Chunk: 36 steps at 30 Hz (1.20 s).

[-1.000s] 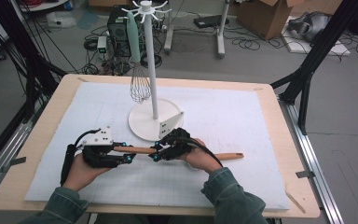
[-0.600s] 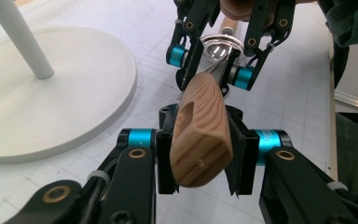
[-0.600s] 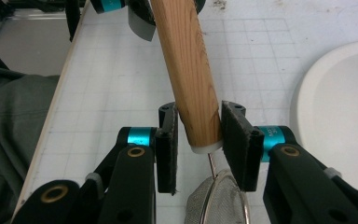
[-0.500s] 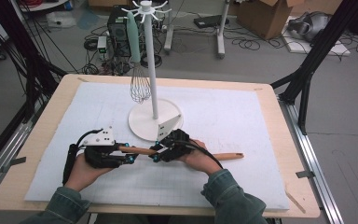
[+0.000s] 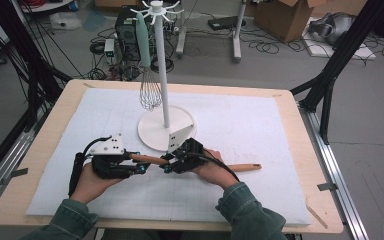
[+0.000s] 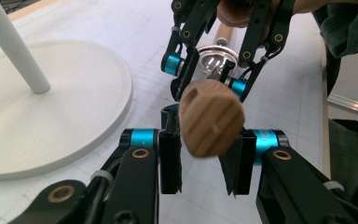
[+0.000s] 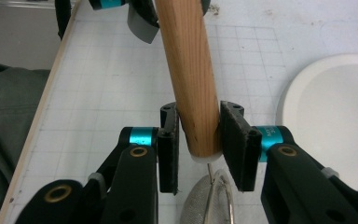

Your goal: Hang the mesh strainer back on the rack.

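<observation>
Strainer (image 7: 209, 200): small mesh strainer on a wooden handle (image 5: 147, 159), low over the counter (image 5: 280, 130), in front of the white rack (image 5: 166, 131).
Left hand-held gripper (image 5: 139, 169): clamped on the handle's end, steadying it.
Right hand-held gripper (image 5: 168, 165): clamped near the mesh, sharing the load.

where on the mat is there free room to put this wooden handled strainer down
The white gridded mat lies bare to the right of the white round stand base, out to the table's right edge, and on its far left corner. It is crowded at the near middle, where both grippers, left and right, close on the wooden-handled strainer, under the hanging whisk.
</observation>
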Motion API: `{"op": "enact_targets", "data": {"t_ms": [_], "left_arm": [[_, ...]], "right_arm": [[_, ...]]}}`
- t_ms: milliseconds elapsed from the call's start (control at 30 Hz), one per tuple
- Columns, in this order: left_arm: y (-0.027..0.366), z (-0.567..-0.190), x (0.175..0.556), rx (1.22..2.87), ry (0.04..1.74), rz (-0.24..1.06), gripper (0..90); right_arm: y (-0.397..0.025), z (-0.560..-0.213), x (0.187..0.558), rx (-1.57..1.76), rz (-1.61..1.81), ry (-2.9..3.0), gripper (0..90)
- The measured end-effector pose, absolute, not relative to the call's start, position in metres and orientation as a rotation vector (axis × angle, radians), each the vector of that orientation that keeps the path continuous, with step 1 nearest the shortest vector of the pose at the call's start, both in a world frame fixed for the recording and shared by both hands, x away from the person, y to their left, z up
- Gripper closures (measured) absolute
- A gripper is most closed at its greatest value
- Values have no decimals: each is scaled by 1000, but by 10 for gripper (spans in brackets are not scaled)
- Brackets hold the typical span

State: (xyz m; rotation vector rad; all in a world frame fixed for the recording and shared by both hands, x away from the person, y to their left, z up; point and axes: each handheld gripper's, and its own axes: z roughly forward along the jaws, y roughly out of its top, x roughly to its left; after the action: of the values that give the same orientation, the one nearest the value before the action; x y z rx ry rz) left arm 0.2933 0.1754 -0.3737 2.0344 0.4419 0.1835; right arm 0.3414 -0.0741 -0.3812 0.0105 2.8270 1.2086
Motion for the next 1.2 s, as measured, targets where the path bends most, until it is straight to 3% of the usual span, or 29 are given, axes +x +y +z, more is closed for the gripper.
{"op": "enact_targets", "data": {"t_ms": [300, 1200], "left_arm": [[170, -365, 293, 2014, 422, 179, 651], [181, -362, 292, 1982, 500, 207, 658]], "right_arm": [[-76, -376, 341, -30, 1295, 2829, 725], [-80, -380, 344, 196, 1342, 2759, 723]]}}
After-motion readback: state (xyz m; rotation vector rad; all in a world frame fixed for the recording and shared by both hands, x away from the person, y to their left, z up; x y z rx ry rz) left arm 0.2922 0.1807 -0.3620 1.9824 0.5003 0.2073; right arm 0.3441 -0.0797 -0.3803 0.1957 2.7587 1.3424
